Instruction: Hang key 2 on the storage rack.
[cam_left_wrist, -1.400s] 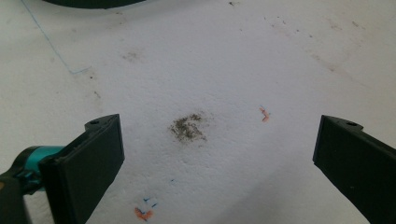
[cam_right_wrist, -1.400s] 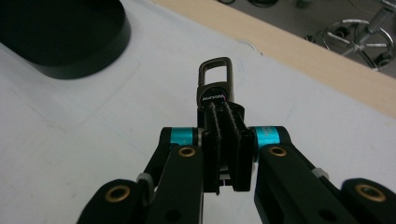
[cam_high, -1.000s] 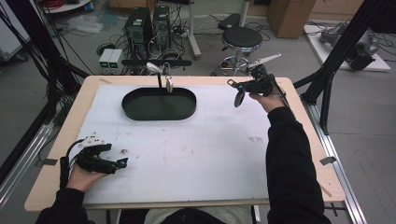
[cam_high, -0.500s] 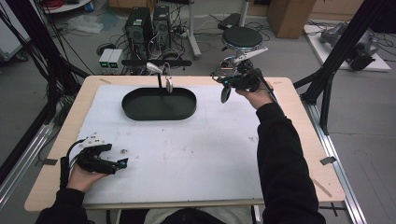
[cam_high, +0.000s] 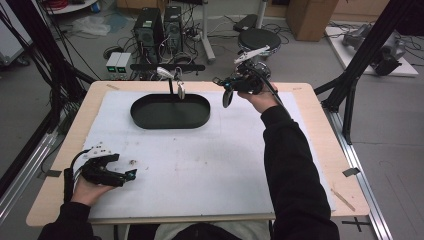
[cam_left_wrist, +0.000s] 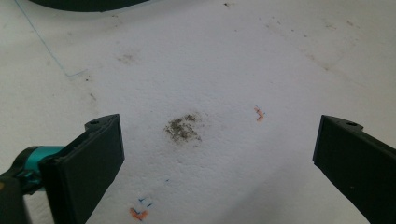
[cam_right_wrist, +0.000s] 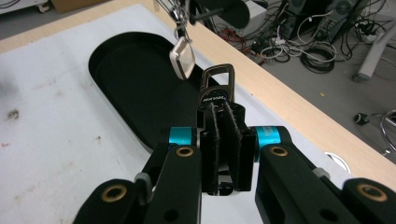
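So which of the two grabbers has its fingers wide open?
The left gripper, resting low near the table's front edge. Its fingers stand far apart with nothing between them, while the right gripper is shut on a key fob.

You will find small white lettering on the dark key fob (cam_right_wrist: 213, 99) clamped in your right gripper (cam_right_wrist: 225, 149), near the black tray (cam_right_wrist: 135, 74); too small to read.
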